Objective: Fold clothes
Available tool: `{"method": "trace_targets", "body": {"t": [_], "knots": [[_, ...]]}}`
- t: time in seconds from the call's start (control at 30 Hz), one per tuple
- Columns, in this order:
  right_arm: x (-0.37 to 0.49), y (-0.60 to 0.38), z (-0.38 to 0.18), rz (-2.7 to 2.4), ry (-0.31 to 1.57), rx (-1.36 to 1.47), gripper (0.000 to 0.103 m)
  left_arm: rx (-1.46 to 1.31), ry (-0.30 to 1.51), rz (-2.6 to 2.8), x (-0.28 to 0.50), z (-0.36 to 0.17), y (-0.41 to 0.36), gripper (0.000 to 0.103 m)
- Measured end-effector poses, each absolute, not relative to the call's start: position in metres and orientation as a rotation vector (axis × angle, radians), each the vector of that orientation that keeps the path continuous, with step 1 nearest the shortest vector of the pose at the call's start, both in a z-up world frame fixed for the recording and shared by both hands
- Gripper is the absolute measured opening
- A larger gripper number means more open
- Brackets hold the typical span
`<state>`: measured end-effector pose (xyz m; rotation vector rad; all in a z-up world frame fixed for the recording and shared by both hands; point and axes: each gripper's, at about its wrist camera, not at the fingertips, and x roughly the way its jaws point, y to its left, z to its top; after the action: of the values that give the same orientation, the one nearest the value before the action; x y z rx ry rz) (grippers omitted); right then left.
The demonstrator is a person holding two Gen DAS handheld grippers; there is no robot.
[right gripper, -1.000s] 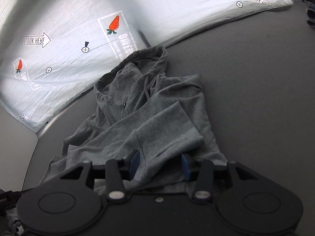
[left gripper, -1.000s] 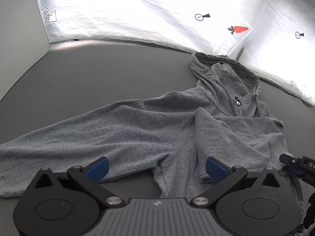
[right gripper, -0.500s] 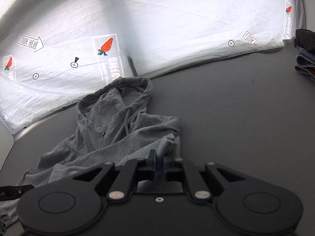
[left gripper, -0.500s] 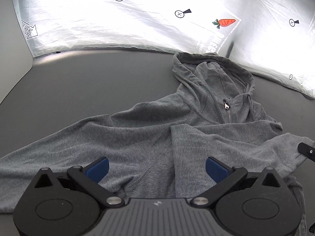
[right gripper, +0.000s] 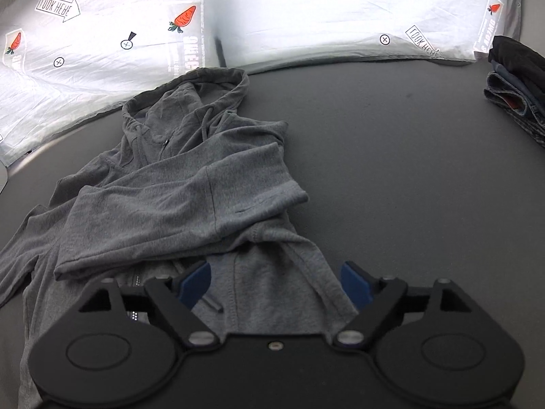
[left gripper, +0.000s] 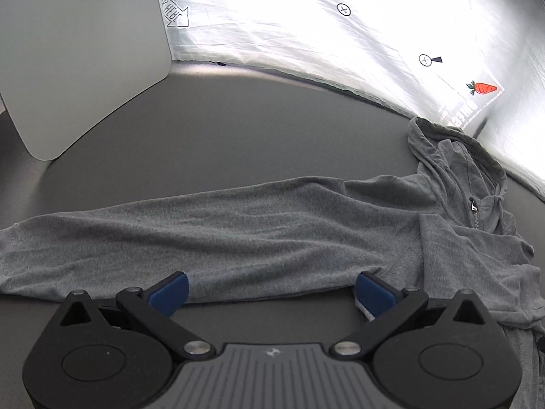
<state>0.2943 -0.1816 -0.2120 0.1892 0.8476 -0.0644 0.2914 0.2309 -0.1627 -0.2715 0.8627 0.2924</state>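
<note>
Grey hoodie point(left gripper: 442, 238) on the table: its unfolded sleeve point(left gripper: 190, 235) runs 9-to-3 across the wide, empty left gripper point(left gripper: 270, 289). Right gripper point(right gripper: 276, 283), jaws just opened and empty, sits over the hem.

Black tongs point(left gripper: 270, 291) — blue pads point(right gripper: 195, 282), silver screws

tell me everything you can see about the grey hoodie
The grey hoodie is a thin, soft-looking heather knit with a front zip, drawcords and a hood that reaches the white printed sheet. It lies front up, rumpled, on the dark table. One sleeve is folded across the chest, its cuff at the body's edge. The other sleeve stretches straight out sideways. Neither gripper grips it.
</note>
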Motion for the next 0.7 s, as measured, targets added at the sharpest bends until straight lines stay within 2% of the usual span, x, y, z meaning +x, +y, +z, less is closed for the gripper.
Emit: {"method": "trace_targets", "body": {"t": [0.03,0.07,0.23,0.43,0.7], "knots": [[0.290,-0.173,-0.213,-0.050,0.858,0.178,0.094,-0.298,0.853,0.311,0.284,-0.162,0.242,0.103],[0.286,-0.165,-0.213,-0.037,0.868,0.166,0.096,-0.322,0.847,0.330,0.278,-0.162,0.253,0.103],[0.273,-0.116,-0.208,0.063,0.879,0.086,0.096,-0.426,0.809,0.464,0.240,-0.166,0.308,0.103],[0.252,-0.055,-0.199,0.128,0.840,-0.062,0.096,-0.420,0.702,0.576,0.203,-0.165,0.359,0.103],[0.227,0.003,-0.206,0.150,0.862,-0.079,0.096,-0.572,0.623,0.621,0.173,-0.180,0.426,0.095]]}}
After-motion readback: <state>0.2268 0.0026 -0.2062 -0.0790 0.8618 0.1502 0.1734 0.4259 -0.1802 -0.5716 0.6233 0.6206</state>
